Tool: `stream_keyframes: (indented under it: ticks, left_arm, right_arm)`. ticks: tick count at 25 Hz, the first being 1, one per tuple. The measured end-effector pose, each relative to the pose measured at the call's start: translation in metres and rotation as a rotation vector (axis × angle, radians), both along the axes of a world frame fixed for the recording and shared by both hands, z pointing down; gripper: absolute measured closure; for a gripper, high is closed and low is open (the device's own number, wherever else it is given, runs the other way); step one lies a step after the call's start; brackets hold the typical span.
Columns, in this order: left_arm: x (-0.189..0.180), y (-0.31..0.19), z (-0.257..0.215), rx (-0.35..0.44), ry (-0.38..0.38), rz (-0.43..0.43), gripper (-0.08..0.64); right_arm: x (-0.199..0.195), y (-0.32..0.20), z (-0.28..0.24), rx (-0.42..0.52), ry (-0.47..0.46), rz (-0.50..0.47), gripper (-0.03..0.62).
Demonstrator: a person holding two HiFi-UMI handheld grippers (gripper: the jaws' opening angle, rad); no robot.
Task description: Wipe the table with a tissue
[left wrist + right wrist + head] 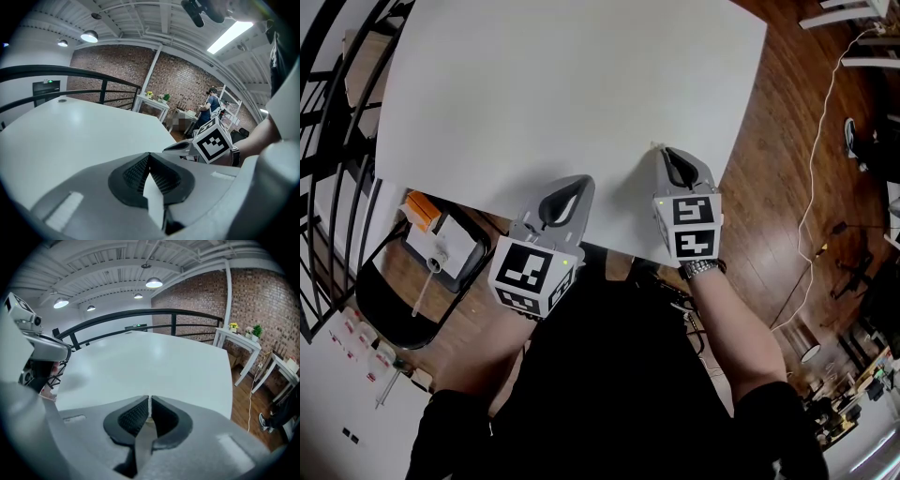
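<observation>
Nearest the lens: right hand-held gripper (149, 401), pads clenched on a thin white sliver, apparently the tissue (149, 405). Only a narrow edge visible between the pads, just over the near part of the bench (562, 84). Tan patch just behind the pads, not identifiable.

Left hand-held gripper (150, 157) also clenched, pads meeting at the tips. White wedge in the gap behind them; sheet or bench surface, cannot tell.

Pose, head view: both hand-held grippers side by side at the near edge of the bench, apart, tips pointing away from the person across the top. Left one leaning toward the right one. Right forearm (731, 328) bare and extended, dark band (703, 269) at the wrist, marker cube (694, 228) facing up. Left marker cube (530, 277) hanging past the bench edge, above the dark-clothed lap.

Edges and room: right hand-held gripper just inside the near right corner, right edge of the bench close beside it. Broad white top ahead and to the left of both. Wood floor (787, 169) with a white cable (820, 141) beyond the right edge. Black railing (337, 112) and black folding chair (394, 309) off the left edge.
</observation>
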State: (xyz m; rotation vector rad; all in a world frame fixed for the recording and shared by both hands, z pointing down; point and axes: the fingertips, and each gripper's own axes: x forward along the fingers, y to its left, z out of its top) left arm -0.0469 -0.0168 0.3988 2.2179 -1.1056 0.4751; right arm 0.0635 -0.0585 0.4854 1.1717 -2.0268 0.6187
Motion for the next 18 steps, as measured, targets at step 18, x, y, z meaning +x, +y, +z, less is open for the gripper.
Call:
stream_keyframes:
  ticks: [18]
  left_arm:
    - [0.011,0.022,-0.013,0.031,0.003,0.006,0.549]
  right_arm:
    - [-0.004,0.039,-0.014,0.002,-0.030,-0.033,0.583]
